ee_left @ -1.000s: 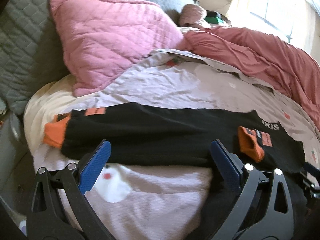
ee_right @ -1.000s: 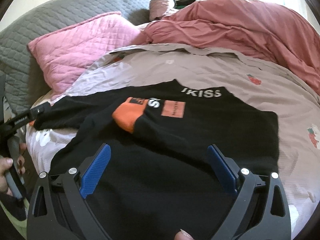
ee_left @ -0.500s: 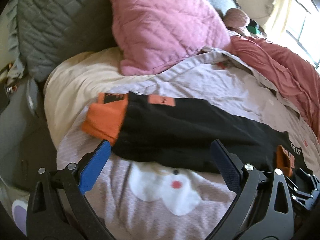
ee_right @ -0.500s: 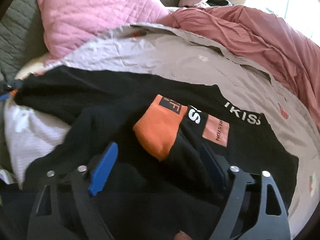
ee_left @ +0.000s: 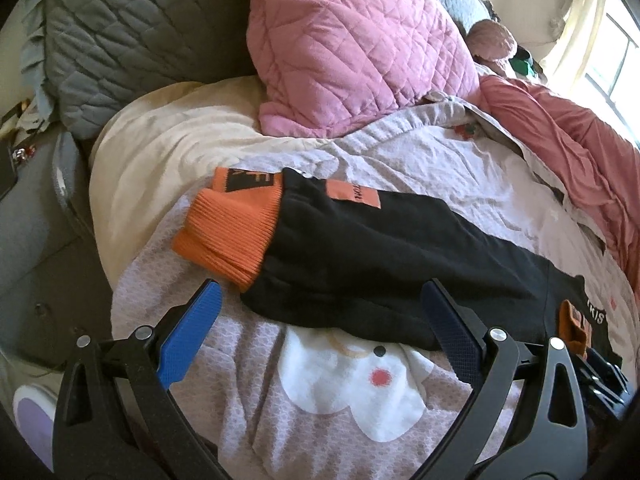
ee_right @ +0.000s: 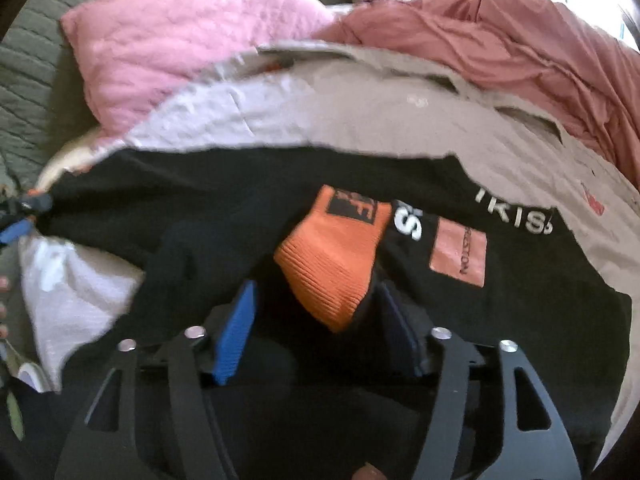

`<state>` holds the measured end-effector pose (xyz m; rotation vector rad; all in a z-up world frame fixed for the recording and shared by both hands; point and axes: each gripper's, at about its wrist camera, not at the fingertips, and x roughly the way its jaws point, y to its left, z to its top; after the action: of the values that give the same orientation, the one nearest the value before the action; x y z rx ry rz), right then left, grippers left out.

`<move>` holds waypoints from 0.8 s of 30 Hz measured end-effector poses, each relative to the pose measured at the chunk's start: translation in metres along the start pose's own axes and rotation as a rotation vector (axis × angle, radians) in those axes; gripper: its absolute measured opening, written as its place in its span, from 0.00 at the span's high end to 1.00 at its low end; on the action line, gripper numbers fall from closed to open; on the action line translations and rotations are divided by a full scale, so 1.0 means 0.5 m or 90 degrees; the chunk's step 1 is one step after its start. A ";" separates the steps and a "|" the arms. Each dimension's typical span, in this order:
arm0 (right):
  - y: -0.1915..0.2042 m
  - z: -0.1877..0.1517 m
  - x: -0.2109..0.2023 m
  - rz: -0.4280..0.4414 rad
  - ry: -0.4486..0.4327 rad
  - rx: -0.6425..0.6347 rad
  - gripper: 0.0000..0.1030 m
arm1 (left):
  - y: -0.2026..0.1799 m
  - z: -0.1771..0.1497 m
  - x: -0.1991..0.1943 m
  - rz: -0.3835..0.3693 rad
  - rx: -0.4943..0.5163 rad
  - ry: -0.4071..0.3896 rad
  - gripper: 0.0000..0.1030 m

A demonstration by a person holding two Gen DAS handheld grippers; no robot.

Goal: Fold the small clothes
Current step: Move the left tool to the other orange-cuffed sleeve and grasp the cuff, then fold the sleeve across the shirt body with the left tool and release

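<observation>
A black sweatshirt (ee_left: 392,252) with orange cuffs lies spread on the bed. In the left wrist view its left sleeve stretches out, its orange cuff (ee_left: 228,228) at the far end. My left gripper (ee_left: 320,320) is open and empty, just in front of the sleeve's lower edge. In the right wrist view the other sleeve is folded over the body, its orange cuff (ee_right: 332,256) by the white lettering (ee_right: 516,216). My right gripper (ee_right: 316,300) has narrowed around this sleeve just below the cuff. Whether its pads press the cloth is hidden.
A pink quilted pillow (ee_left: 356,44) and a grey quilted headboard (ee_left: 132,32) stand behind the garment. A crumpled red-pink blanket (ee_right: 500,40) lies at the back right. The lilac bedsheet (ee_left: 340,392) has a white cartoon print. The bed's edge drops off at the left.
The left gripper has swung left along the sleeve toward its orange cuff. The right gripper has moved in on the folded sleeve and its jaws have closed most of the way.
</observation>
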<state>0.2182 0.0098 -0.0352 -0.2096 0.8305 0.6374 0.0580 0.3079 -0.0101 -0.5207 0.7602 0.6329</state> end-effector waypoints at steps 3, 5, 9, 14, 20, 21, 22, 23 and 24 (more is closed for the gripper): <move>0.003 0.001 -0.046 0.013 -0.033 0.010 0.29 | 0.027 0.006 0.004 0.001 -0.032 -0.002 0.09; 0.011 -0.002 -0.065 0.019 -0.043 0.006 0.28 | 0.049 0.009 0.006 -0.004 -0.059 -0.004 0.09; 0.042 -0.004 -0.076 0.045 -0.043 -0.014 0.28 | 0.093 0.012 0.007 -0.008 -0.114 -0.014 0.09; 0.090 -0.013 -0.075 0.082 -0.037 -0.031 0.28 | 0.124 0.011 0.010 -0.041 -0.157 -0.019 0.23; 0.158 -0.017 -0.060 0.119 -0.021 -0.071 0.28 | 0.132 0.007 0.027 -0.103 -0.196 -0.007 0.49; 0.174 -0.015 -0.055 0.127 -0.019 -0.081 0.28 | 0.136 0.006 0.030 -0.108 -0.204 -0.007 0.48; 0.187 -0.013 -0.052 0.134 -0.017 -0.089 0.28 | 0.143 0.004 0.033 -0.117 -0.220 -0.011 0.46; 0.200 -0.010 -0.049 0.139 -0.016 -0.097 0.28 | 0.149 0.004 0.036 -0.133 -0.236 -0.012 0.44; 0.219 -0.006 -0.046 0.148 -0.016 -0.108 0.28 | 0.151 0.004 0.037 -0.140 -0.242 -0.013 0.42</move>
<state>0.1390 0.0852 -0.0129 -0.2600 0.7825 0.9290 0.0173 0.3681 -0.0383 -0.9318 0.5532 0.5780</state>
